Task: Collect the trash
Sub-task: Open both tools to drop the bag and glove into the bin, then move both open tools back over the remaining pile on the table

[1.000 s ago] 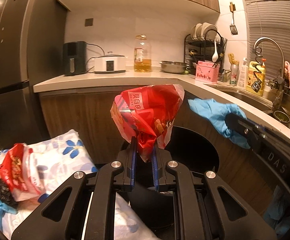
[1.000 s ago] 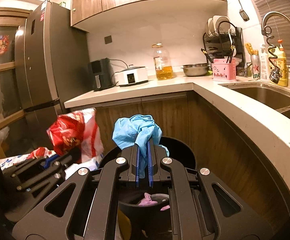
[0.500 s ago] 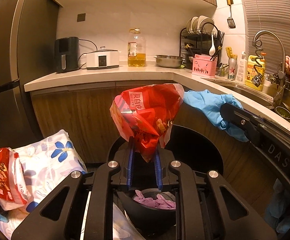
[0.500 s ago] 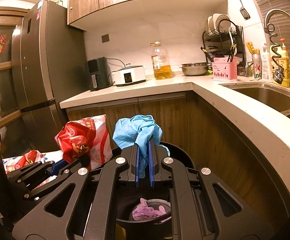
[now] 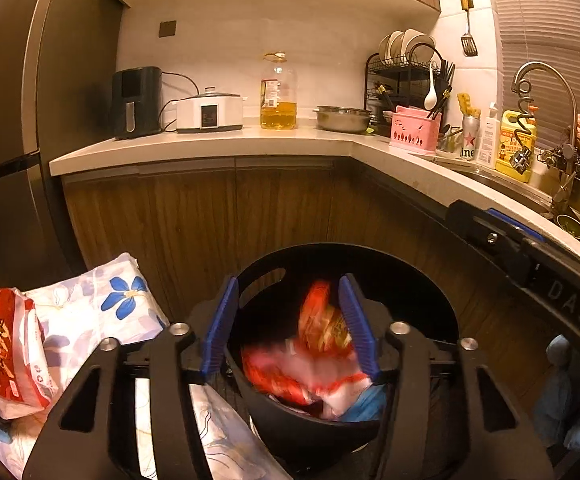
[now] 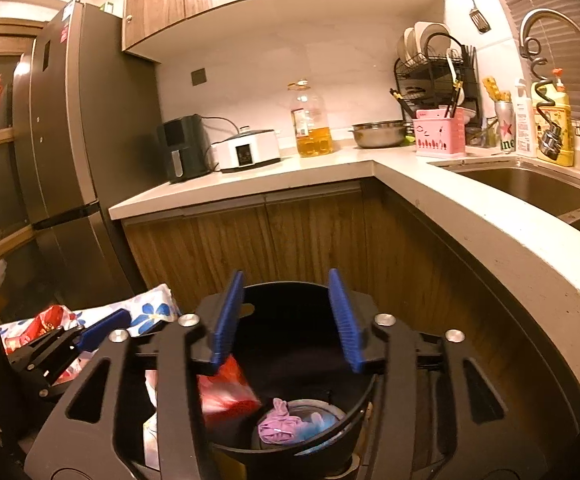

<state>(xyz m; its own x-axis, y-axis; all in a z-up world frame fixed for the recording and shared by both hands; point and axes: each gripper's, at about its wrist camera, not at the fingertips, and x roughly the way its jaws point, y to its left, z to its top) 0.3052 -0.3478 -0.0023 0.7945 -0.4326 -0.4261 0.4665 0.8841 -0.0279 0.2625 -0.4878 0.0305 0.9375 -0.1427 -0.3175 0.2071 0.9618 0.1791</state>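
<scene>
The red snack wrapper (image 5: 321, 344), crumpled foil with white and orange print, appears motion-blurred inside the mouth of the black bin (image 5: 421, 280). It lies between the blue pads of the left hand-held gripper (image 5: 286, 320), whose jaws are opening; whether the right-hand pad touches the wrapper cannot be told. In the right wrist view the same wrapper sits at the bin's left inner wall. The blue glove (image 6: 317, 424) lies at the bin bottom beside a crumpled purple item (image 6: 276, 430). The right hand-held gripper (image 6: 286, 312) is above the bin, its jaws opening with nothing between them.

A second red wrapper (image 5: 6, 356) rests on a floral cloth (image 5: 102, 312) left of the bin. Behind stands an L-shaped white desk (image 6: 469, 216) over wooden cabinet fronts, carrying an oil bottle (image 6: 311, 120), a steel bowl and a dish rack. A dark refrigerator (image 6: 58, 140) stands at left.
</scene>
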